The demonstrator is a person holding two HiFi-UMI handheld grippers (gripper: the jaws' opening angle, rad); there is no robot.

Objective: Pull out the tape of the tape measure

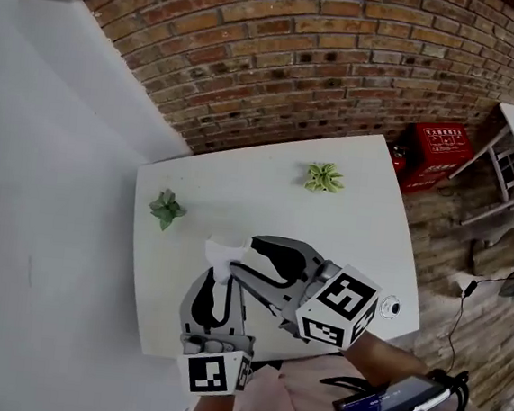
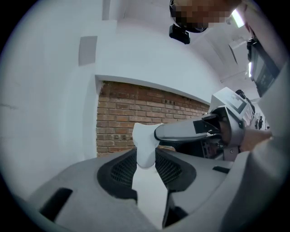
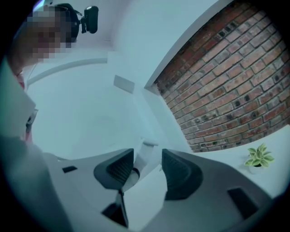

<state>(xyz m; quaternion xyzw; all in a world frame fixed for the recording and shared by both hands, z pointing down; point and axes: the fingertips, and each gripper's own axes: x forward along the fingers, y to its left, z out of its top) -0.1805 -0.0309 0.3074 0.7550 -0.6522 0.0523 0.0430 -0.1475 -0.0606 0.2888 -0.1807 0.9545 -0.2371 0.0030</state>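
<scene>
Above the table (image 1: 365, 210), the white tape measure (image 2: 146, 144) is held in the air, pinched at its narrow middle between the pads of the left gripper (image 2: 146, 159). The right gripper (image 3: 143, 164) meets it from the side. Its jaws stand partly apart around a white part of it and do not clamp it. No drawn-out tape shows, so the pull seems yet to come: the right jaws must close on the tape's end and draw away. One plant (image 1: 167, 209), a second plant (image 1: 325, 177) and a small round thing (image 1: 391, 306) sit on the table below, well apart. Nothing blocks the pull.
</scene>
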